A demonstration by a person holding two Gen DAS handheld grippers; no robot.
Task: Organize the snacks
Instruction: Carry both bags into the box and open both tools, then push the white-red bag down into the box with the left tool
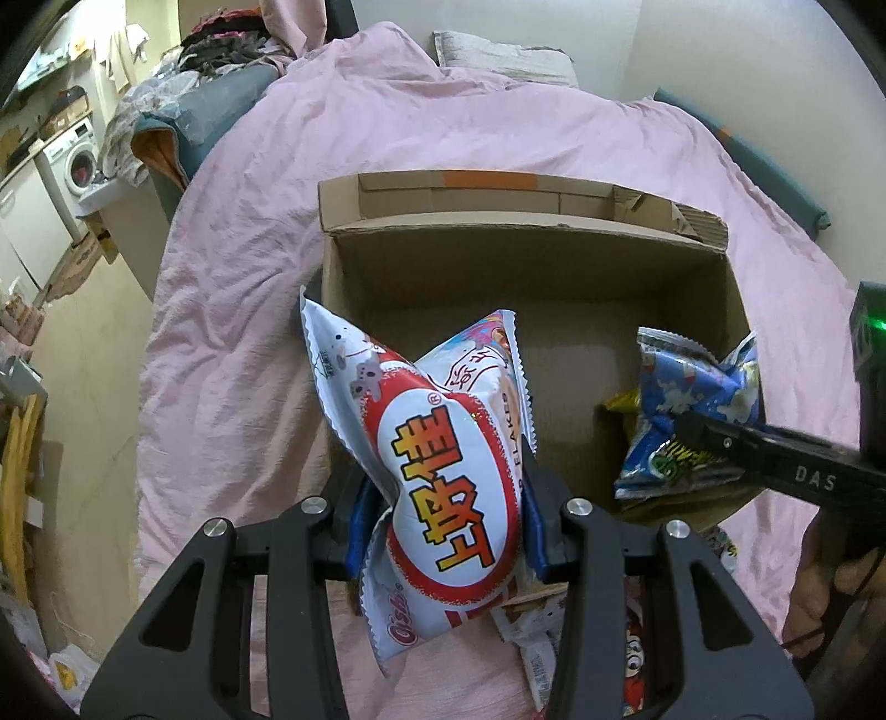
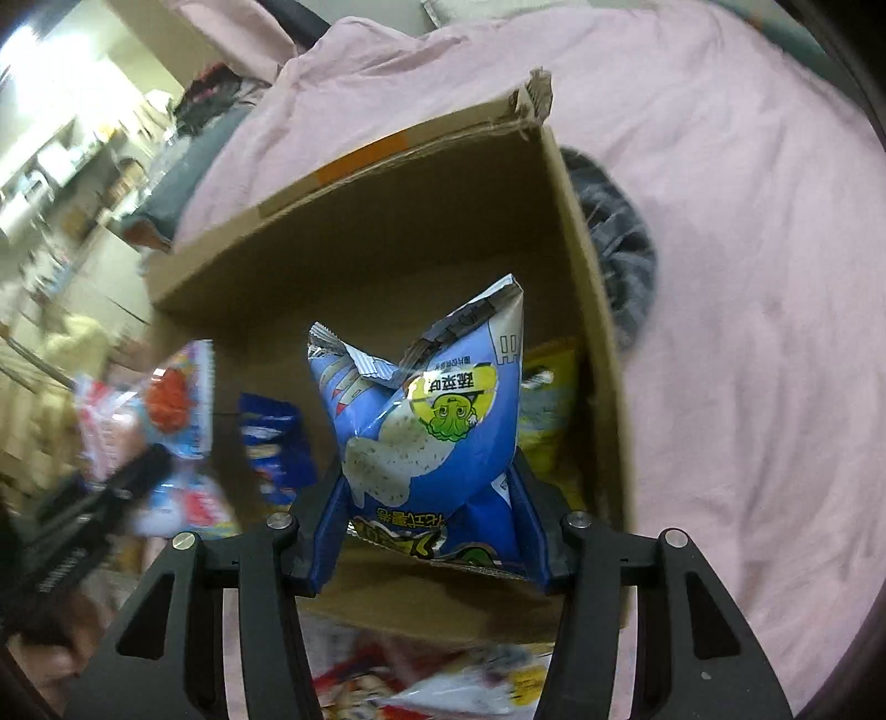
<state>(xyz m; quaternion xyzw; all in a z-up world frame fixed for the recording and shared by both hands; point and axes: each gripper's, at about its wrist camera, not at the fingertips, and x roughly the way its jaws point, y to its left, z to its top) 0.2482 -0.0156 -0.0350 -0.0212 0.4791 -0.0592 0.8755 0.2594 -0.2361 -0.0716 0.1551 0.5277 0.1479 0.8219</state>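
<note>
A lived-in home, bedroom end of a small flat. Centre, filling most of the scene: a bed under a rumpled pink duvet (image 1: 387, 183), grey pillow (image 1: 498, 55) at the far end against a plain pale wall. Far left: a heap of clothes (image 1: 221, 44) piled beside the bed. Further left, past the bed: a front-loading washing machine (image 1: 77, 160) under a cluttered counter, laundry corner open to the sleeping area. Ordinary domestic mess throughout.
</note>
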